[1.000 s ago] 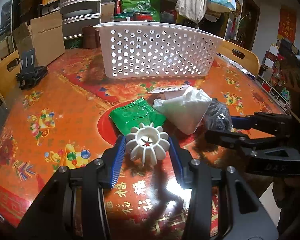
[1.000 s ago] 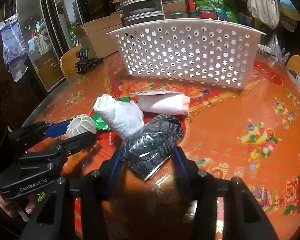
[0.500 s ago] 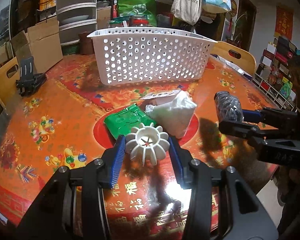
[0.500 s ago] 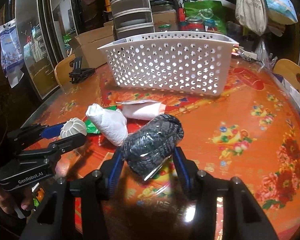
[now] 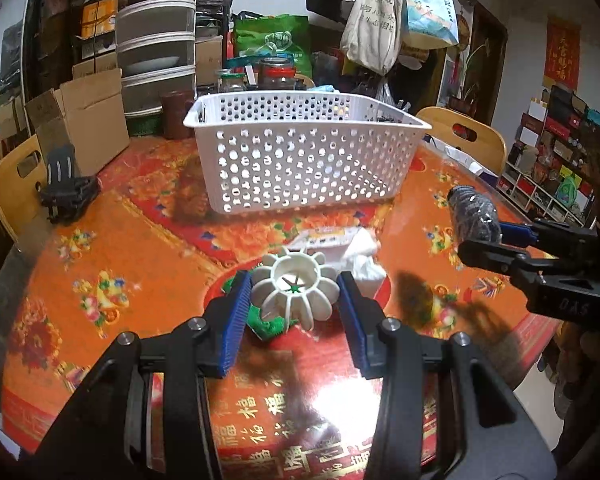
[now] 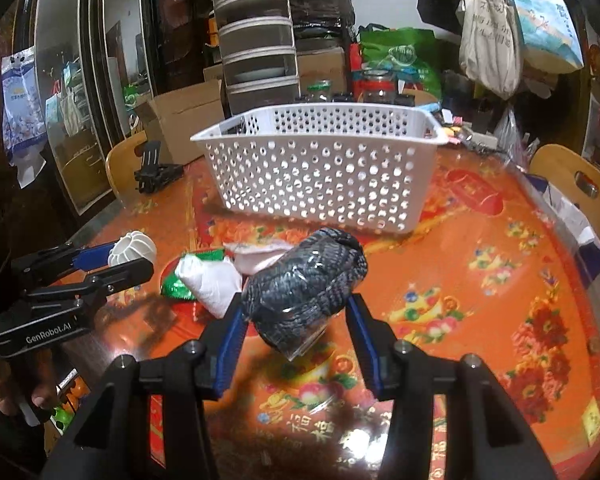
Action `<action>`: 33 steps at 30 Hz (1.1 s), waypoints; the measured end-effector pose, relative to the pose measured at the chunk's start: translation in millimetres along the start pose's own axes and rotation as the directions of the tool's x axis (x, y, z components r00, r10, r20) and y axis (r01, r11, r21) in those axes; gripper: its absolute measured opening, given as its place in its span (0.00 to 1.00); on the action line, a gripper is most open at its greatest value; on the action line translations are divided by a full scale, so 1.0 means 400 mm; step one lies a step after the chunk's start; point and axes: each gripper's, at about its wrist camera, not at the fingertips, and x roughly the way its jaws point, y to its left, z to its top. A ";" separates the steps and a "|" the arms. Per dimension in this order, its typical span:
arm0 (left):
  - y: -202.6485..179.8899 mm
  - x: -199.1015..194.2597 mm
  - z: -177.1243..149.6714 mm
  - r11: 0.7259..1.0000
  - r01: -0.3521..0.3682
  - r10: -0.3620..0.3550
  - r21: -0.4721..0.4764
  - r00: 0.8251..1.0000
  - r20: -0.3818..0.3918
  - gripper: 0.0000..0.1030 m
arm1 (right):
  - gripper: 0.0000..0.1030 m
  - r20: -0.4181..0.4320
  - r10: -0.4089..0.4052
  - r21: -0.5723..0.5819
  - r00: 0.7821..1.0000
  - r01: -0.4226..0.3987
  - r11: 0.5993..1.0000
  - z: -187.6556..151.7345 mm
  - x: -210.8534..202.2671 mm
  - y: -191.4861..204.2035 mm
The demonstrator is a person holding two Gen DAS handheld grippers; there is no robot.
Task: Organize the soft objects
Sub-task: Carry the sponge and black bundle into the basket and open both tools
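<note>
Round table [image 5: 112, 240] under glossy orange floral cloth; wooden chairs [image 5: 466, 140] around; stacked drawers [image 6: 256, 52], cardboard boxes [image 5: 88, 120], hanging tote bags [image 5: 374, 16] behind.

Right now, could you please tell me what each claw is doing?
Left claw: shut on the white ribbed ball.
Right claw: shut on the dark wrapped bundle.

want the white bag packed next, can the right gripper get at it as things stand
Probably not yet. The right gripper is shut on the dark bundle, so it has no free jaws. The white bag lies just to its left on the table, uncovered, so nothing else blocks it.
</note>
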 end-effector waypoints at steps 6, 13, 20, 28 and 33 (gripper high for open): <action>0.013 -0.028 0.052 1.000 0.006 -0.006 0.008 0.999 0.045 0.40 | 0.48 0.019 -0.007 -0.001 1.000 0.007 1.000 0.035 -0.018 -0.021; 0.020 -0.056 0.118 0.999 -0.001 -0.002 0.036 0.996 0.088 0.40 | 0.48 0.048 -0.021 -0.025 0.999 0.022 0.999 0.091 -0.043 -0.030; 0.034 -0.074 0.247 0.999 0.011 -0.017 0.044 0.992 0.127 0.40 | 0.48 0.084 -0.039 -0.059 0.996 0.044 0.997 0.188 -0.068 -0.046; 0.060 -0.032 0.441 0.999 0.023 -0.026 0.033 0.995 0.101 0.40 | 0.48 0.053 -0.058 -0.119 0.997 0.064 0.991 0.311 -0.022 -0.043; 0.060 0.028 0.540 0.999 0.009 -0.011 0.032 0.998 0.061 0.40 | 0.48 0.039 -0.067 -0.134 0.997 0.072 0.988 0.383 0.034 -0.060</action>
